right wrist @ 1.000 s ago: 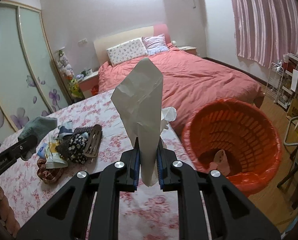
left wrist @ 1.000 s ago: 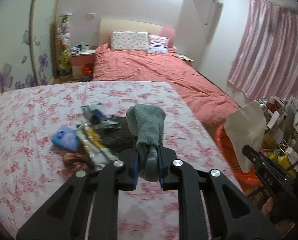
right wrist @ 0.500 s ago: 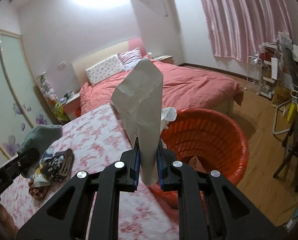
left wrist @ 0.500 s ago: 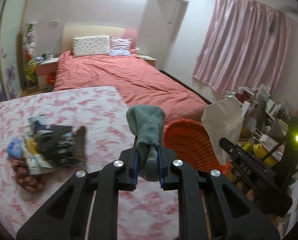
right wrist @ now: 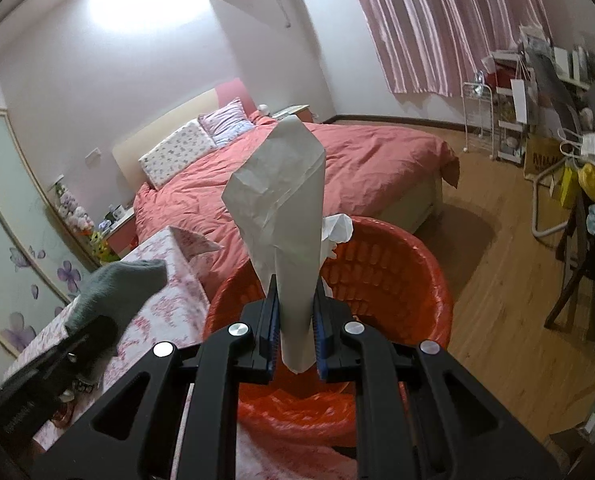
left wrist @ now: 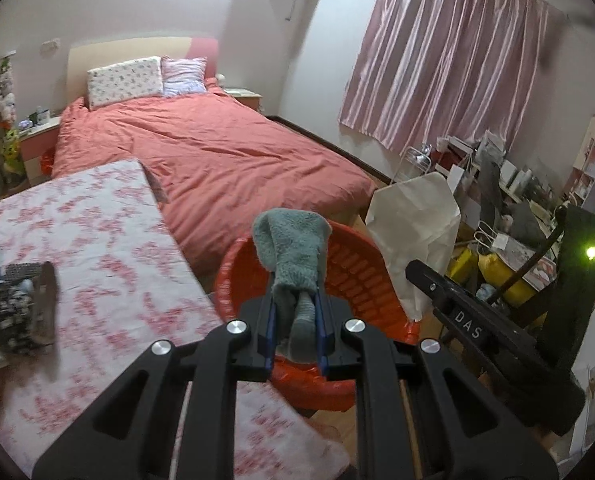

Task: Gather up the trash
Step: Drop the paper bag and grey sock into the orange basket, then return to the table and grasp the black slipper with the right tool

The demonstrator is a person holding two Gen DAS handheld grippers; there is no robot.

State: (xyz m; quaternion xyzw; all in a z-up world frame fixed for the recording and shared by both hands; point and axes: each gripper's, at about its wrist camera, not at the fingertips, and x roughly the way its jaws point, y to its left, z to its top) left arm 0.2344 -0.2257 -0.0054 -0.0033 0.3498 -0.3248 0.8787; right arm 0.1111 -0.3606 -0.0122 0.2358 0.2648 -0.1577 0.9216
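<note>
Both pairs of jaws are clamped on trash. The left gripper (left wrist: 296,330) pinches a grey-green fuzzy sock (left wrist: 293,252) that stands up between its blue pads. The right gripper (right wrist: 296,332) squeezes a crumpled sheet of white paper (right wrist: 281,216), which rises like a tall cone.

Directly beyond both sets of fingers sits an orange bin (right wrist: 409,280) lined with an orange bag, on the floor beside a table with a pink floral cloth (left wrist: 97,248). A second ago the sock was over that cloth and the bin lay off to the right; now both grippers have swung across, and the bin fills the middle of each view. This suggests the carrying is nearly done and the drop comes next.

More clutter remains at the table's left edge: a dark patterned pouch (left wrist: 21,312) and some wrappers, cut off by the frame.

The bin's floor is hidden behind the held items. A white tissue (right wrist: 337,230) peeks from behind the paper; whether it is held with the paper cannot be told. Behind lie a red-covered bed (left wrist: 217,152) and pink curtains (left wrist: 449,64).
</note>
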